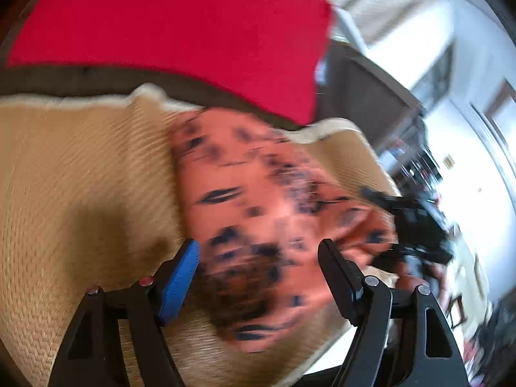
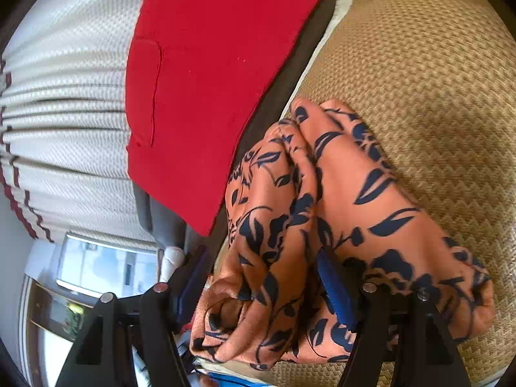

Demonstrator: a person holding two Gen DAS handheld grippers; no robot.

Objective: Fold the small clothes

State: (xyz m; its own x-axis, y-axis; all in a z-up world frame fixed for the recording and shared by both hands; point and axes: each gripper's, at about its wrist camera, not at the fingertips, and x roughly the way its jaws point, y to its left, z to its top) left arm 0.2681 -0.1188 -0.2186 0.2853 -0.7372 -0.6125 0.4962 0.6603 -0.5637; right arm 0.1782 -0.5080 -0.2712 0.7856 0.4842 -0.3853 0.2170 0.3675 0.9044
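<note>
An orange garment with a dark blue leaf print (image 1: 258,213) lies bunched on a tan woven mat (image 1: 80,177). The left wrist view is blurred. My left gripper (image 1: 258,254) is open, its jaws wide apart just above the near part of the garment, holding nothing. In the right wrist view the same garment (image 2: 354,193) lies in thick folds on the mat (image 2: 435,80). My right gripper (image 2: 261,274) is open, and a rolled fold of the garment lies between its blue pads (image 2: 332,283). The right gripper also shows as a dark blur in the left wrist view (image 1: 412,225).
A folded red cloth (image 1: 180,32) lies beyond the mat on a dark surface; it also shows in the right wrist view (image 2: 209,80). A cream ribbed fabric with dark red stripes (image 2: 64,96) lies to its left. The mat's pale edge (image 1: 96,100) runs along the far side.
</note>
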